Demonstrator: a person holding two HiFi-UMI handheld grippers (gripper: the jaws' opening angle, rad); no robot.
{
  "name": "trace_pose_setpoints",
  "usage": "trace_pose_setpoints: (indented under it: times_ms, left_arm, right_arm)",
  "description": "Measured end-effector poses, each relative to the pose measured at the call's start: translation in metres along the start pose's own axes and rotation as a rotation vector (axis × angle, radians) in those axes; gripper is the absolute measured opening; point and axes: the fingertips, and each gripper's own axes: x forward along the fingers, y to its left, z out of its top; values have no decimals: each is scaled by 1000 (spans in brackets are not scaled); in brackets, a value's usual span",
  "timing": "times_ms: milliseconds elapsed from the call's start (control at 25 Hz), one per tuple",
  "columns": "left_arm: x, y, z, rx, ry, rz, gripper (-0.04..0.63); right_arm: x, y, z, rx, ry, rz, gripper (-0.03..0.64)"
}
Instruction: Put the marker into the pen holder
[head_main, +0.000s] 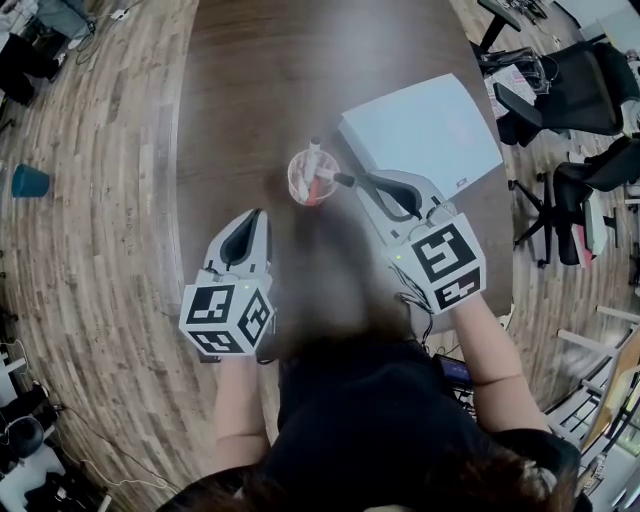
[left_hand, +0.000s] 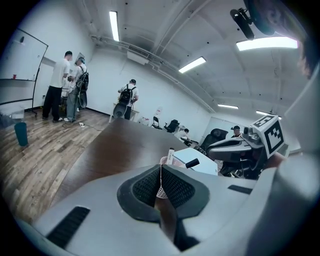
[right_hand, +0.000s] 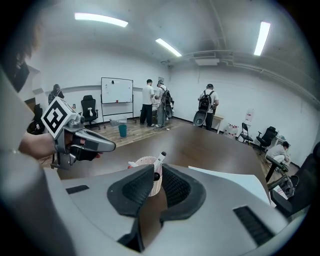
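Observation:
A pink and white mesh pen holder (head_main: 305, 190) (right_hand: 142, 162) stands mid-table on the dark wood table (head_main: 250, 80). A white marker (head_main: 314, 150) (left_hand: 170, 155) rests upright in it. A second marker with a black end (head_main: 338, 180) (left_hand: 192, 163) leans out of the holder toward my right gripper (head_main: 358, 181) (right_hand: 156, 172). Its black end shows in the narrow gap ahead of the jaws, and the pads do not press on it. My left gripper (head_main: 257, 214) (left_hand: 160, 172) is shut and empty, nearer me and to the holder's left.
A white sheet (head_main: 425, 130) lies on the table right of the holder. Office chairs (head_main: 580, 90) stand off the right edge, and a teal bin (head_main: 28, 181) is on the floor at left. Several people (left_hand: 60, 87) stand far back.

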Motion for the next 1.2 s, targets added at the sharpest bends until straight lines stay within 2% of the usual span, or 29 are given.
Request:
trace_pose_setpoints:
  times_ms: [360, 640, 920, 1200]
  left_arm:
    - [-24, -35, 12, 23, -47, 80, 28]
    - [-34, -70, 15, 65, -68, 110, 28]
    - [-42, -88, 11, 72, -84, 144, 28]
    - [-50, -99, 3, 80, -85, 157, 28]
  right_arm:
    - [-40, -9, -16, 101, -85, 25, 37]
    - [-66, -12, -30, 149, -135, 43, 28]
    - [-81, -16, -40, 198, -174, 45, 18]
    - [-85, -9, -50, 322, -206, 93, 18]
